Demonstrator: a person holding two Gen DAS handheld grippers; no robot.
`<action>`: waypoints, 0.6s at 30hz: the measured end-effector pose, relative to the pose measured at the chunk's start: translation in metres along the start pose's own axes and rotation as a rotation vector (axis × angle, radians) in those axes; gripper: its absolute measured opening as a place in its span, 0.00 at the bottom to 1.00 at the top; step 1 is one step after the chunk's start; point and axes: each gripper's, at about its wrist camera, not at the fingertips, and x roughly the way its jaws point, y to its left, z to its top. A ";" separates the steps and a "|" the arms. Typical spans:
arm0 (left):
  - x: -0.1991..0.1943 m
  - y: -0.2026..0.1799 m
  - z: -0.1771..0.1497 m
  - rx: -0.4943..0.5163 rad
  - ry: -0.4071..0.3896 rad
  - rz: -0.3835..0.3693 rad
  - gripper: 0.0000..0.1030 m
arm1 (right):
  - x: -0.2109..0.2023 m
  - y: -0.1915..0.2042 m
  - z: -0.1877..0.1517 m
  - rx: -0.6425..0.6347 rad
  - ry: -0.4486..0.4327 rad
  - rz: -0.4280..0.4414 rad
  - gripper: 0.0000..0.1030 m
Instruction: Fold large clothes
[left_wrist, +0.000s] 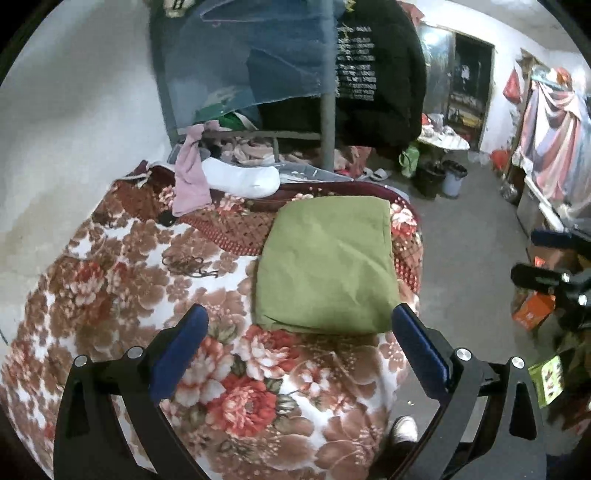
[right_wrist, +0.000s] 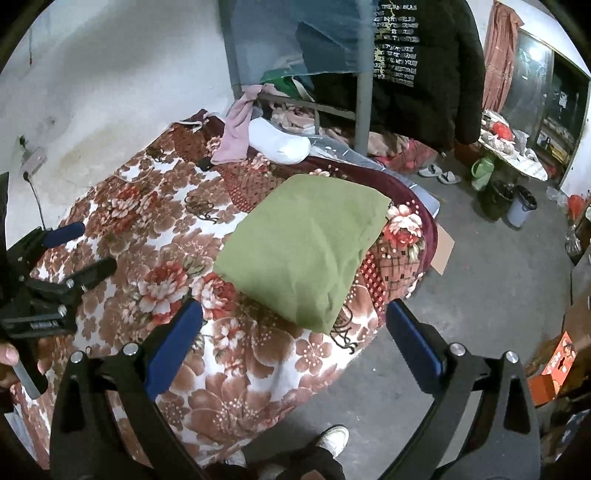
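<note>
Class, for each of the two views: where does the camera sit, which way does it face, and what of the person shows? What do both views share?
Left wrist: sits on the left tool, faces down over the bed; a shoe shows.
Right wrist: sits on the right tool, faces the bed from its floor side; a shoe, fingers and the left tool show.
Shared: folded green garment, floral blanket.

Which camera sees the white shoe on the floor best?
The right wrist view: the white shoe shows whole on bare floor beside the flowery blanket. The left wrist view shows only its toe, cut off by the right finger of the left gripper.
</note>
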 end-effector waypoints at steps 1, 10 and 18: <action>-0.001 0.001 -0.001 -0.004 -0.002 0.000 0.95 | -0.001 0.000 -0.003 -0.002 0.005 0.000 0.95; -0.008 -0.004 -0.006 0.010 -0.026 -0.066 0.95 | -0.013 -0.002 -0.012 0.015 -0.004 -0.010 0.95; -0.014 -0.022 0.004 0.094 -0.062 -0.071 0.95 | -0.024 -0.008 -0.004 0.048 -0.023 -0.021 0.95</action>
